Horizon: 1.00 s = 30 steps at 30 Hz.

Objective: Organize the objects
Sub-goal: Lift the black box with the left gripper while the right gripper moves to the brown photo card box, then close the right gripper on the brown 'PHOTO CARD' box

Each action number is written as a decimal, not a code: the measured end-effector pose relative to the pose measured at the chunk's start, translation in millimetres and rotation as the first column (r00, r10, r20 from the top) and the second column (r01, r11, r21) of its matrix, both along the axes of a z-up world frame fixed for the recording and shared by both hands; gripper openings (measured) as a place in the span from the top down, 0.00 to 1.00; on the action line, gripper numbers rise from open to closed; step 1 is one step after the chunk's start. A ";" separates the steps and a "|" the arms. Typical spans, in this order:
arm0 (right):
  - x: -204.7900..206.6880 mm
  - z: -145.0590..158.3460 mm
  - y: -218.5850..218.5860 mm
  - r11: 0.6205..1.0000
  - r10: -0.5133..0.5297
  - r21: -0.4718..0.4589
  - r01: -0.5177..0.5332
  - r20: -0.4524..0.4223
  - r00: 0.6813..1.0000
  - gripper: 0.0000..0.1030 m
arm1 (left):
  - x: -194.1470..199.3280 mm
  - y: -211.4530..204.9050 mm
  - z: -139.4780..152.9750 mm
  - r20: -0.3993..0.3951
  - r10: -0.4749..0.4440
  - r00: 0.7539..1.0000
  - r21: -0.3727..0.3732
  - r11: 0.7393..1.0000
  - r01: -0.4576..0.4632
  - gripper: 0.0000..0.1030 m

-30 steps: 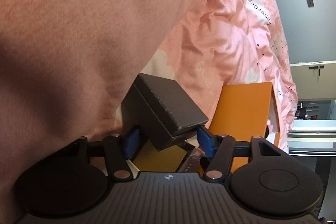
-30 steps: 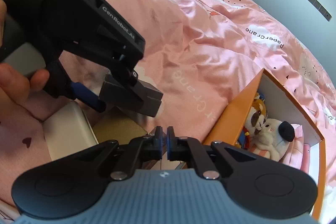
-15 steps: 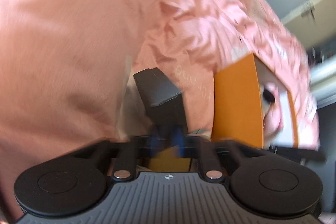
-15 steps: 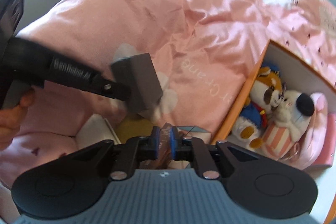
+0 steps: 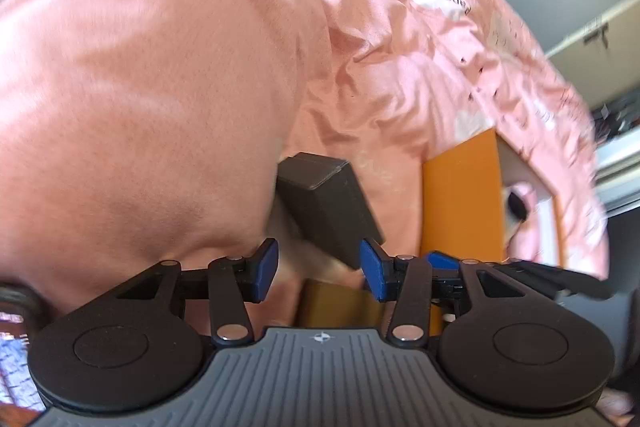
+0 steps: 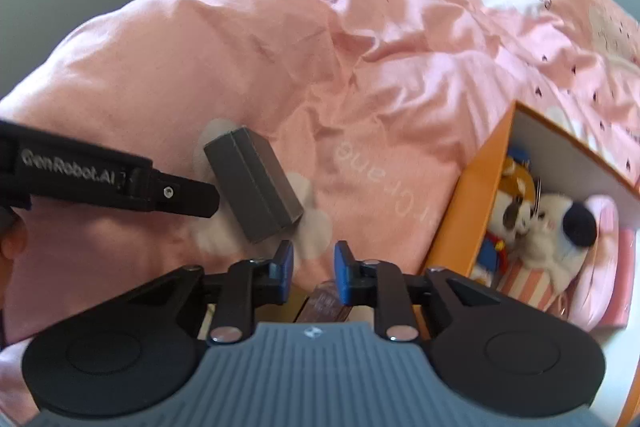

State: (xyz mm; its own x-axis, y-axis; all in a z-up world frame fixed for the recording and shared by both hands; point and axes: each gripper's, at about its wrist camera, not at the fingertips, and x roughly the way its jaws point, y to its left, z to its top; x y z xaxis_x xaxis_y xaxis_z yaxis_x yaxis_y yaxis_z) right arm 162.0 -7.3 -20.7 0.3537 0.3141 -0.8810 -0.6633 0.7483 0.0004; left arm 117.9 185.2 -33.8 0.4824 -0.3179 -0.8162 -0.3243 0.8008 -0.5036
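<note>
Reading "PaperCrane" on pink quilt (image 6: pixel 280 67), "GenRobot.AI" on left tool (image 5: pixel 319 263).

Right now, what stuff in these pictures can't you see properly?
- In the left wrist view, the plush toys: the wall of the orange box hides all but a blurred black nose.
- In the left wrist view, the yellow-brown thing: too blurred to name.
- In the right wrist view, the orange box's far end: cut off by the right edge.
- In the right wrist view, the person's hand: cut off by the left edge.
</note>
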 end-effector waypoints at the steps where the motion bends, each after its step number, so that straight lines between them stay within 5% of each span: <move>1: 2.4 -0.3 2.3 1.000 0.012 -0.012 -0.012 0.016 1.000 0.80 | 0.4 2.4 -0.2 0.005 0.019 1.000 -0.022 1.000 -0.019 0.42; 5: 9.2 -1.3 9.5 0.995 0.092 -0.032 -0.089 0.091 0.992 0.82 | 3.5 1.9 -0.3 0.026 0.060 0.998 -0.047 0.997 -0.059 0.26; 12: 19.1 -13.4 20.8 0.984 0.176 -0.039 -0.174 0.062 0.982 0.87 | 21.3 -15.2 -12.1 0.007 0.111 0.994 -0.004 0.994 -0.111 0.24; 16: 21.3 -18.3 21.6 0.983 0.179 0.026 -0.180 0.005 0.984 0.87 | 25.8 -24.0 -20.4 -0.005 0.122 0.993 0.041 0.992 -0.122 0.31; 20: 21.4 -19.7 20.4 0.987 0.159 0.033 -0.158 -0.027 0.987 0.86 | 26.2 -26.3 -22.7 0.000 0.102 0.995 0.102 0.990 -0.102 0.59; 30: 31.2 -14.3 3.1 0.997 -0.065 -0.048 0.056 -0.219 0.974 0.72 | 4.8 -34.6 4.2 0.084 -0.020 0.996 0.208 0.978 0.002 0.63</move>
State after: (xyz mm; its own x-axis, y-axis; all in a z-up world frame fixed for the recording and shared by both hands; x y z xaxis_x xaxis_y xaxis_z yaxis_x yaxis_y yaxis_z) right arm 193.2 -4.2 -35.0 0.1666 0.2600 -0.9511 -0.6040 0.7894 0.1099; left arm 122.7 150.6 -29.6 0.5508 -0.1510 -0.8208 -0.2783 0.8940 -0.3512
